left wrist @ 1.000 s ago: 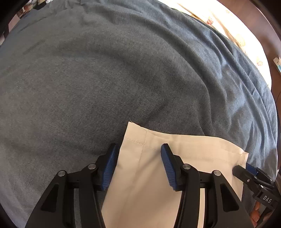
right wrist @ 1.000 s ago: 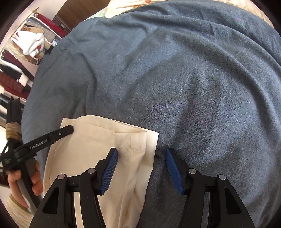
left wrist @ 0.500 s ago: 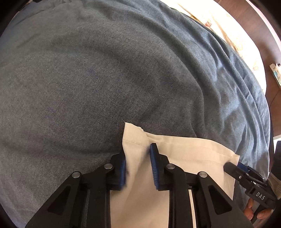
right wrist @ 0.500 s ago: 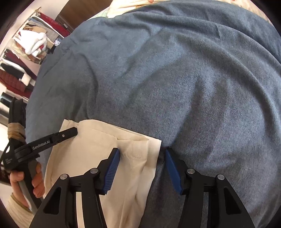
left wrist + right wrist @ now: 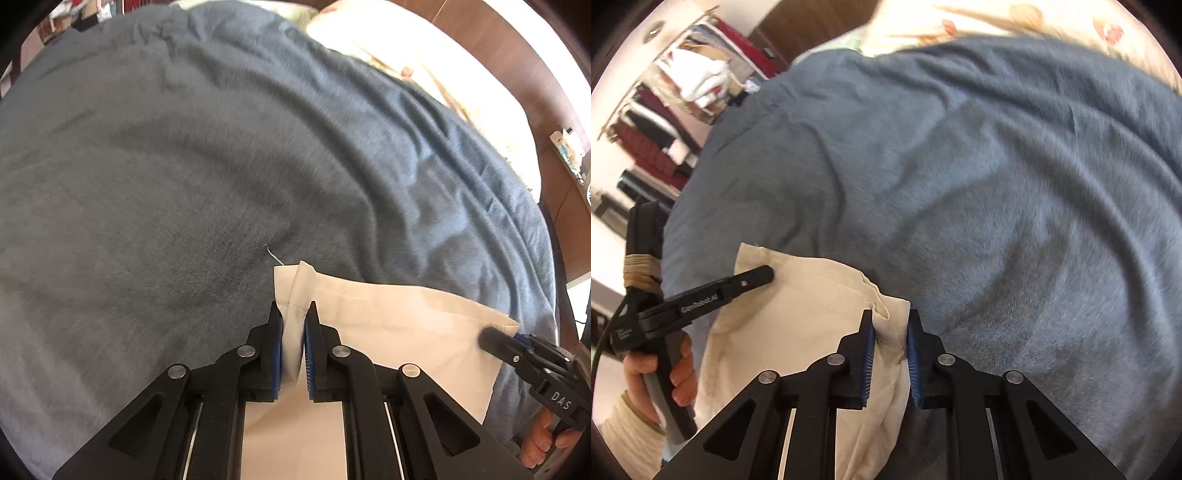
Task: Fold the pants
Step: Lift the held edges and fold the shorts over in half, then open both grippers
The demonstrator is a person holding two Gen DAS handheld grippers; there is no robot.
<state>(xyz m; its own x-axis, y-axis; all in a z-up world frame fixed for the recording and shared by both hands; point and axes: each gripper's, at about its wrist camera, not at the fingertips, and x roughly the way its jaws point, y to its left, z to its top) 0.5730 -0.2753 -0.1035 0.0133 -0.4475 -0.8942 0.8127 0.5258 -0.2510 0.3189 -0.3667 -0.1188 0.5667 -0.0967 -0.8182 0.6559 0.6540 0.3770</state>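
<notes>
Pants (image 5: 388, 332) hem corners pinched, blanket (image 5: 184, 166) open beyond

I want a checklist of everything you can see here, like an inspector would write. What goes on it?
Surface: blue blanket spread over a bed, wrinkled.
Job's things: cream pants lying on the blanket, the near end pinched up at both corners.
Clutter: nothing seen on the blanket.
Grippers: left tongs have just been closing and are shut on one corner of the pants; right tongs have just been closing and are shut on the other corner.
Cables: a black cord hangs from the left tongs' handle.
Surroundings: flowered sheet beyond the blanket, shelves of folded clothes at the left, a person's hand on the left handle.
</notes>
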